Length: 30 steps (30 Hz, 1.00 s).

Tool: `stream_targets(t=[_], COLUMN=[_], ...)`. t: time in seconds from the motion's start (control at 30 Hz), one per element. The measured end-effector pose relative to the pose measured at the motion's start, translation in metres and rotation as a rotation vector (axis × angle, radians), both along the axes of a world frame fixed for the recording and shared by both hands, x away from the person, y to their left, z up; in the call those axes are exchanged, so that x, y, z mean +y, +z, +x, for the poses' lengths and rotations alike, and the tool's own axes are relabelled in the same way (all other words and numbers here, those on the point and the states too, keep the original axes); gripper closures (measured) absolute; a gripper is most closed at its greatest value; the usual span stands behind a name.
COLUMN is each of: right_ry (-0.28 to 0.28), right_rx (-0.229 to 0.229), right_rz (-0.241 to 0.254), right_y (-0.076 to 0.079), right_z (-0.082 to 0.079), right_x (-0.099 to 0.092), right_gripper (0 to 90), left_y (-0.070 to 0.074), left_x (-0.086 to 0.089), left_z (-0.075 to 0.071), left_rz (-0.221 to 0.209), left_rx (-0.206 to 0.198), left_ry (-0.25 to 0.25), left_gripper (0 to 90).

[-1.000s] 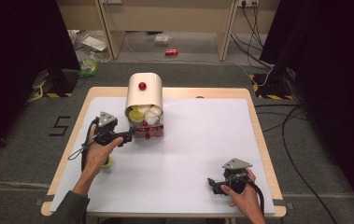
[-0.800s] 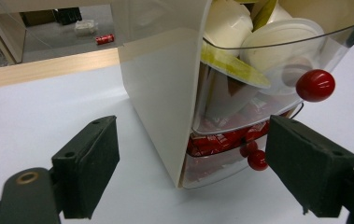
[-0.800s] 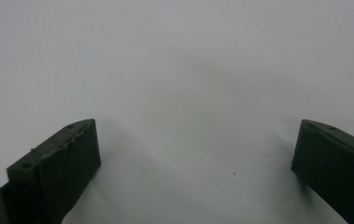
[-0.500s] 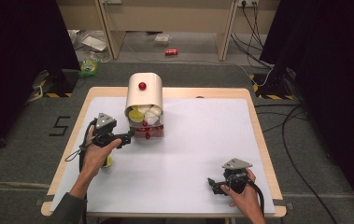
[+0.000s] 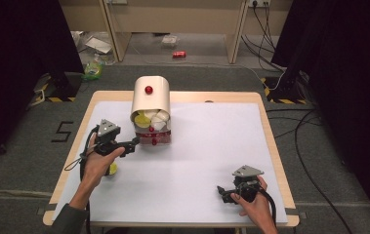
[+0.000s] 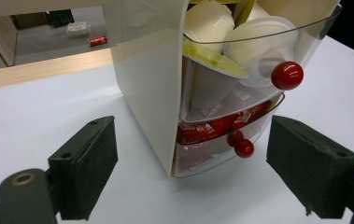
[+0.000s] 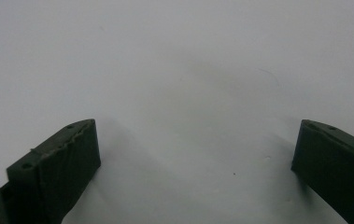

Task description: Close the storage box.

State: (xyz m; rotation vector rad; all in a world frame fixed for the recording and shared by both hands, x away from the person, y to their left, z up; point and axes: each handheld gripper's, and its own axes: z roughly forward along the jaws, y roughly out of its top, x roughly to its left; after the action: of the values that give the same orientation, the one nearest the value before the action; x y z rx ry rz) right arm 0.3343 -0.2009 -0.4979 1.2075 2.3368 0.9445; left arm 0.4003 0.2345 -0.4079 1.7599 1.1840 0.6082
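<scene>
I have my left gripper (image 5: pixel 134 142) just in front of the small drawer cabinet (image 5: pixel 151 100), which stands on the table (image 5: pixel 212 146) near the middle of its far edge, a little toward the left. My jaws have just been opening and now stand wide with nothing between them. In the left gripper view the lower drawer (image 6: pixel 221 140), full of red packets, sits ahead of my fingers (image 6: pixel 83 165), its red knob (image 6: pixel 244 148) between them but nearer the right one and not yet touched. The upper drawer (image 6: pixel 258 51), with white and yellow-lidded cups, stands pulled out above it. To do this well, I judge I should shift to centre the knob, ease forward, then close squarely. My right gripper (image 5: pixel 226 192) rests near the table's near right corner, jaws wide and empty.
</scene>
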Motion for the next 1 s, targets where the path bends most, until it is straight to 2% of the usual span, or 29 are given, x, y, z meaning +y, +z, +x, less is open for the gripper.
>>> stream_targets(t=[0.23,1.0], right_ry=[0.001,0.001], right_rx=[-0.001,-0.001], right_rz=[0.0,-0.004], right_y=[0.0,0.0], right_z=[0.0,0.0], right_x=[0.0,0.0], right_gripper=[1.2,1.1], left_y=[-0.003,-0.001], left_x=[0.004,0.011], left_z=[-0.002,-0.022], left_rz=[-0.004,-0.008], left_rx=[0.007,-0.018], left_ry=[0.0,-0.01], left_gripper=[15.9,15.7])
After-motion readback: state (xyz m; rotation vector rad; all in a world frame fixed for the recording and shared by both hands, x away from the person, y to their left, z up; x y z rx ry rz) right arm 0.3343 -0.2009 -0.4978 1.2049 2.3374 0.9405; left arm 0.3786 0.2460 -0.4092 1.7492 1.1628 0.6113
